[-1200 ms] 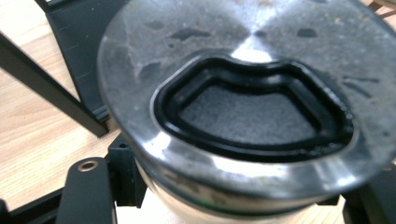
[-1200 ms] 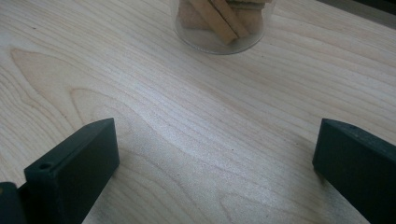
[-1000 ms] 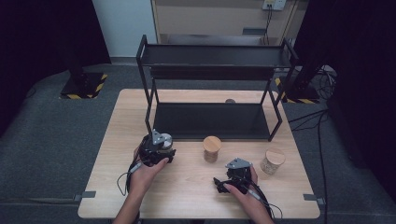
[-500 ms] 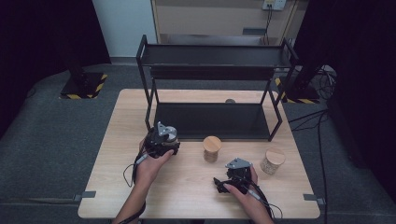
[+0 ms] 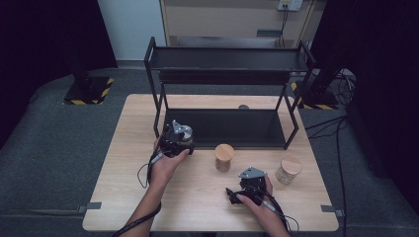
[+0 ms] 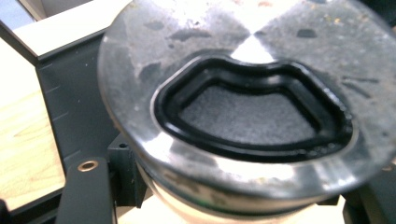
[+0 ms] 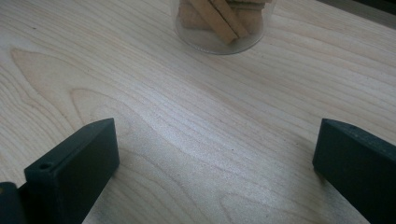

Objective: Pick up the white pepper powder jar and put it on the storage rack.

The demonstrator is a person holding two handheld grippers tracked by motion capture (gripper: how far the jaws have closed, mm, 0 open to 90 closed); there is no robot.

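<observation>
My left gripper [image 5: 180,142] is shut on a small jar with a round metal lid [image 6: 140,70] that has a black-rimmed opening. It holds the jar just in front of the left end of the black rack's lower shelf [image 6: 70,93]. On the table near the front edge my right gripper [image 7: 217,140] rests open, nothing between its jaws. It points at a glass jar of tan sticks [image 7: 219,23], the wooden-lidded jar [image 5: 224,157] in the middle of the table. In the high view the right gripper [image 5: 233,193] lies a short way in front of that jar.
A black two-shelf rack [image 5: 222,59] stands across the back of the wooden table [image 5: 128,197]. A second wooden-lidded jar [image 5: 288,169] stands at the right, close to the right hand. A small round thing [image 5: 243,106] lies behind the rack.
The left hand has carried its jar away from the person and a little right, up to the rack's lower shelf. The right hand and both wooden-lidded jars have stayed put.
</observation>
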